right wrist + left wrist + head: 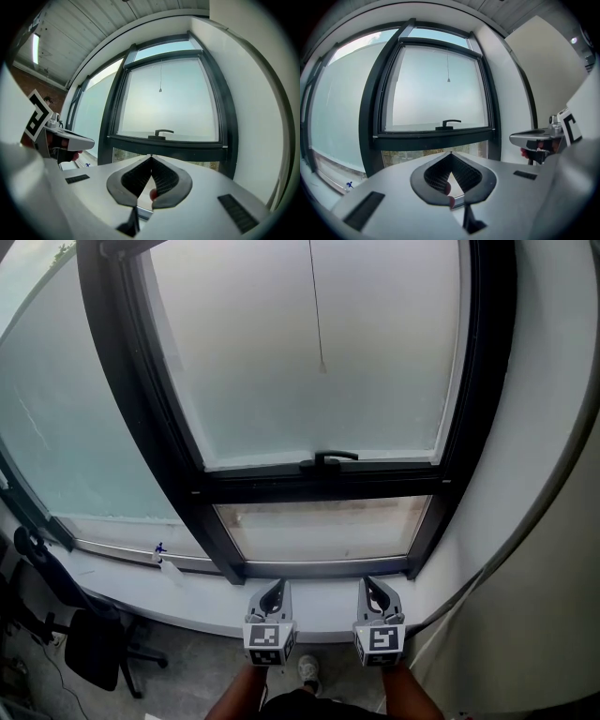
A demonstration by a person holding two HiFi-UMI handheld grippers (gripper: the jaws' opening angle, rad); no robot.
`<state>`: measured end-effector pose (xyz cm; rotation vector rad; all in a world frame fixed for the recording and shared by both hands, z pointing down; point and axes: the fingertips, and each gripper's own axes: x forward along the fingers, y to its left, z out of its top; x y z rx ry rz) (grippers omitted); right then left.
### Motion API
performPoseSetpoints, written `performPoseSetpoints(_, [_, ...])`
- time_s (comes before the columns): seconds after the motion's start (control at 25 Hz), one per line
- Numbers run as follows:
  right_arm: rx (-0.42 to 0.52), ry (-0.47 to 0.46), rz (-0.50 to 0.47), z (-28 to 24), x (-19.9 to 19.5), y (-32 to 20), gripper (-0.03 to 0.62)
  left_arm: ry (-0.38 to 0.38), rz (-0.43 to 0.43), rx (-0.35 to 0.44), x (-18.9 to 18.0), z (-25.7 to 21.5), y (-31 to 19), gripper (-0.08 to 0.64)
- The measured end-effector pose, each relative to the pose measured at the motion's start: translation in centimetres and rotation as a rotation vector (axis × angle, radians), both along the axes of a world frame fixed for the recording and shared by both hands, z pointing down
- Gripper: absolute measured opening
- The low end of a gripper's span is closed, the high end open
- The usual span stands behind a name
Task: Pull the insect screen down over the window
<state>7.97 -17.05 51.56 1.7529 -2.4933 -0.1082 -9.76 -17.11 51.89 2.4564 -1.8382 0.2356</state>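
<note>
The black-framed window [187, 484] fills the head view. A hazy insect screen [309, 352] covers its upper pane, and the screen's bottom bar with a black handle [328, 459] rests on the crossbar. A thin pull cord [322, 367] hangs in front of the screen. The lower pane [323, 526] below the bar shows bare glass. My left gripper [277, 585] and right gripper [372, 582] sit side by side low over the sill, both shut and holding nothing. The handle [449, 123] [163, 132] lies ahead of the shut left gripper [451, 153] and right gripper [151, 157], well apart from both.
A white sill [319, 601] runs below the frame. A white wall [534, 427] closes in on the right, and a larger fixed pane [66, 427] lies to the left. A small blue item [160, 548] sits on the sill, and a black office chair [94, 643] stands on the floor at left.
</note>
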Motion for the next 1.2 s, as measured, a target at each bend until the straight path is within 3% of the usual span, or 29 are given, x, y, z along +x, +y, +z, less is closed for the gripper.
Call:
performPoseSetpoints(0.16, [-0.008,0.007,0.008,-0.1,-0.3,-2.6,0.005,0.004,0.003,-0.008,-0.3,-0.2,-2.6,0.003])
performPoseSetpoints(0.48, [0.005,0.005,0.034,-1.0,-1.5,-8.3,0.005,0.006,0.090,0.004,0.0,0.6,-8.1,0.003])
performPoseSetpoints(0.64, [0.001,0.014,0.041,-1.0,-2.7,-10.6,0.005,0.050,0.118,-0.013,-0.2,0.3,-10.4,0.003])
performPoseSetpoints(0.96, [0.033,-0.006,0.069,-1.6,-4.5,-14.0,0.005,0.037,0.135,0.000,-1.9,0.9,-14.0,0.003])
performPoseSetpoints(1.2, [0.033,0.036,0.076,-1.6,-4.7,-15.4,0.005,0.053,0.139,0.024,-2.5,0.0,-16.1,0.003])
